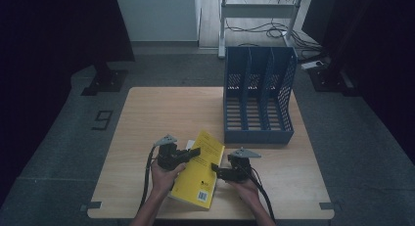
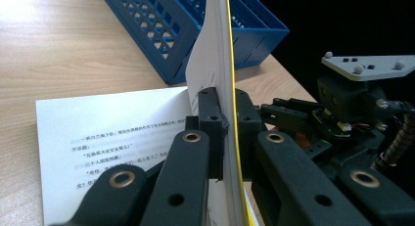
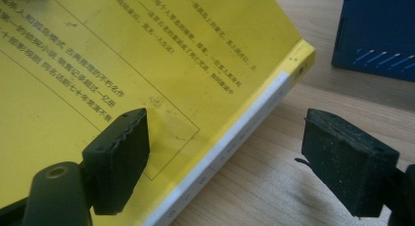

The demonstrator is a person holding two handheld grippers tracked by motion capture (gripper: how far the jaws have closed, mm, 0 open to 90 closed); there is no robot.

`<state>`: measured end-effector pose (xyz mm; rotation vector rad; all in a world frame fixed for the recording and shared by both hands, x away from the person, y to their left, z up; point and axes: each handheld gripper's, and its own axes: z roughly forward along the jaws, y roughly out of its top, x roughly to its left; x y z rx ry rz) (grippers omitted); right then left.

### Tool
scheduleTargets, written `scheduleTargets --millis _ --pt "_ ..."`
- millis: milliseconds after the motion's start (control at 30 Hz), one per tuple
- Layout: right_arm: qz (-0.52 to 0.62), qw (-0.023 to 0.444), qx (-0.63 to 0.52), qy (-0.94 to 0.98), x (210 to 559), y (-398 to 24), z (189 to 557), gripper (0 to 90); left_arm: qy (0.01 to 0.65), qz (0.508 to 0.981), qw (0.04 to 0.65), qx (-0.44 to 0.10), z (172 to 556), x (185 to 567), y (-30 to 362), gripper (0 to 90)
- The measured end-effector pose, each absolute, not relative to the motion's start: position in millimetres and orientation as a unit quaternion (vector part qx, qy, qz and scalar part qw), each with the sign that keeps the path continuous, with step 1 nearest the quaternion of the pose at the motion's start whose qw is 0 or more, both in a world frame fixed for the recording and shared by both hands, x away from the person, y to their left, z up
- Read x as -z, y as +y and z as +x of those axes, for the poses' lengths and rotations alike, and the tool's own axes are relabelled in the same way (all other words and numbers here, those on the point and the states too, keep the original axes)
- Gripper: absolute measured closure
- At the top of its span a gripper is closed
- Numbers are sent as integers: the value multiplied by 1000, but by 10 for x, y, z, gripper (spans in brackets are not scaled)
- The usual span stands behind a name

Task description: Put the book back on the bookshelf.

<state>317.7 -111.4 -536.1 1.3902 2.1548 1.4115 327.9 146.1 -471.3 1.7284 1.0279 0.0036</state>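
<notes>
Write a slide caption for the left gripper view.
Left gripper shut on the yellow book's cover, lifted above a printed page.

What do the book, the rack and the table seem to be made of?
Book: paper pages, smooth yellow card cover; printed text shows. Rack: blue plastic, probably, with moulded slots and a matte look. Table: pale wood or wood-look laminate; grain lines show.

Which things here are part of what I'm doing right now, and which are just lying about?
In use:
- yellow book
- its front cover, clamped in the left claw
- right claw, open at the book's edge

Lying about:
- blue file rack
- cables on the floor
</notes>
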Motion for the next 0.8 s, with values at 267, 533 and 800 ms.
scheduleTargets --millis 267,533,800 --pt "470 110 -487 728 5334 -1133 3168 175 423 728 539 -10 3249 4649 1466 865" --pt "472 104 -492 724 5316 -1158 3167 175 415 729 544 -13 3213 4595 1489 865" --pt "471 107 -502 718 5303 -1174 3172 179 410 728 549 -12 3205 4568 1504 866"
